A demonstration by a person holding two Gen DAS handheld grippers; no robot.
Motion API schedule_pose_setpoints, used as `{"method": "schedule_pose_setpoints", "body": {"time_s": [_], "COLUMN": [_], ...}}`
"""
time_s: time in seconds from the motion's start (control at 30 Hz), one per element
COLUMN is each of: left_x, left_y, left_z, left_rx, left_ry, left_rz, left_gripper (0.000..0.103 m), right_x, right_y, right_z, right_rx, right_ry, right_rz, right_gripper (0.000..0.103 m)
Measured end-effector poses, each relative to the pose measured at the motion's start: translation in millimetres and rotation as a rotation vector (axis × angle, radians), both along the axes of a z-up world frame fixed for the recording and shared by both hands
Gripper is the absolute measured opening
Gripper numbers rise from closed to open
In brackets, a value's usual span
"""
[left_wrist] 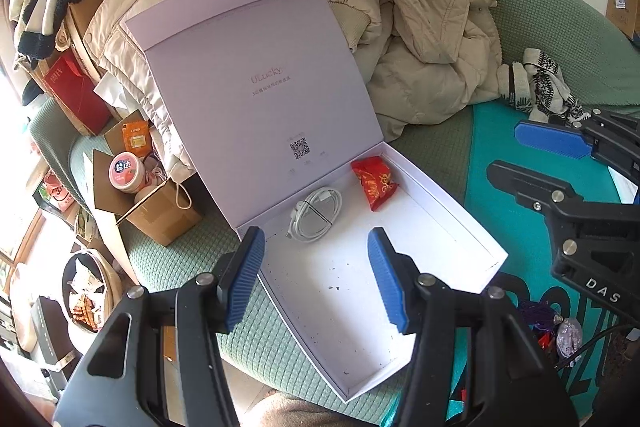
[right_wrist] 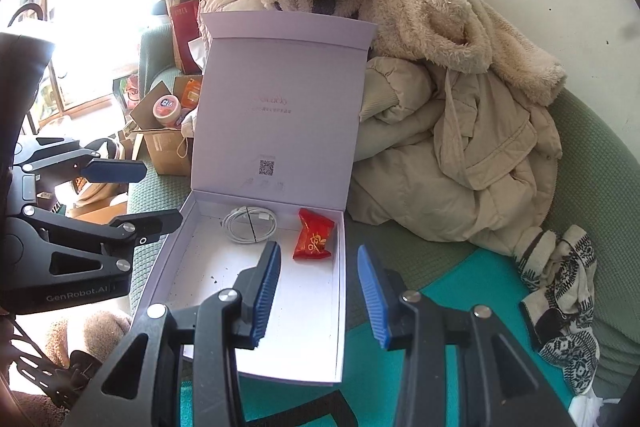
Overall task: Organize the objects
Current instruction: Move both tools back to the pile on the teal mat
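A white gift box (left_wrist: 344, 311) lies on the green sofa with its lid (left_wrist: 260, 87) standing open. Inside, near the hinge, rest a coiled white cable (left_wrist: 316, 213) and a red snack packet (left_wrist: 374, 183). My left gripper (left_wrist: 316, 267) hovers open over the box's near left part, nothing between its blue pads. My right gripper (right_wrist: 318, 267) is also open and empty, above the box's (right_wrist: 304, 327) right side, with the cable (right_wrist: 250, 225) and packet (right_wrist: 314, 235) just beyond it. Each gripper shows in the other's view: right gripper (left_wrist: 504, 151), left gripper (right_wrist: 162, 193).
Beige coats and a fleece (right_wrist: 460, 115) are piled behind and right of the box. A cardboard box (left_wrist: 160, 211) with a pink jar (left_wrist: 127, 173) sits to the left. A patterned scarf (right_wrist: 560, 287) and a teal mat (left_wrist: 516, 227) lie right. Small wrapped items (left_wrist: 560, 335) rest on the mat.
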State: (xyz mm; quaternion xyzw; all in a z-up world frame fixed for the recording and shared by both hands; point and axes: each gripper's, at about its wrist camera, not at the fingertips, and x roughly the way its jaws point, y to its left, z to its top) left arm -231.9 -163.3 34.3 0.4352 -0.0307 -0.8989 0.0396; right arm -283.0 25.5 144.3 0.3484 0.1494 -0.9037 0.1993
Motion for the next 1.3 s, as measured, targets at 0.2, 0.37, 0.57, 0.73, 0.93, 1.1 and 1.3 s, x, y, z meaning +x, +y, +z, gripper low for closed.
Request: {"method": "schedule_pose_setpoints", "body": {"time_s": [0.2,0.37,0.57,0.73,0.93,1.1,1.3], "left_x": [31.3,56.3,82.7,101.3,124.0,143.2,163.4], "left_y": [18.3,32.2,48.0,60.3,77.7,94.7,113.7], "left_z": [11.2,16.1,16.4,15.4,15.6,11.3,1.2], "left_rx": [0.0,0.009,0.022,0.025,0.026,0.029,0.036], "left_ry": [0.019,0.028,0.026,0.022,0.023,0.016,0.005], "left_rz": [-0.007,-0.014,-0.02,-0.026,-0.04,-0.061,-0.081], "left_gripper": [0.052,0.052,0.052,0.052,0.052,0.052,0.052], "right_x": [27.1,48.3,70.5,88.8,112.0,131.4,151.8], "right_y": [10.3,17.0,26.2,34.3,43.8,50.1,57.9], "right_z": [5.3,6.7,4.2,1.3,-3.0,-9.6,-20.0], "right_rx": [-0.005,-0.005,-0.009,-0.01,-0.015,-0.013,-0.016], "right_ry": [0.007,0.009,0.002,-0.004,-0.012,-0.024,-0.044], "right_rz": [-0.01,-0.019,-0.031,-0.041,-0.052,-0.063,-0.075], "right_gripper": [0.04,0.04,0.04,0.04,0.04,0.04,0.04]}}
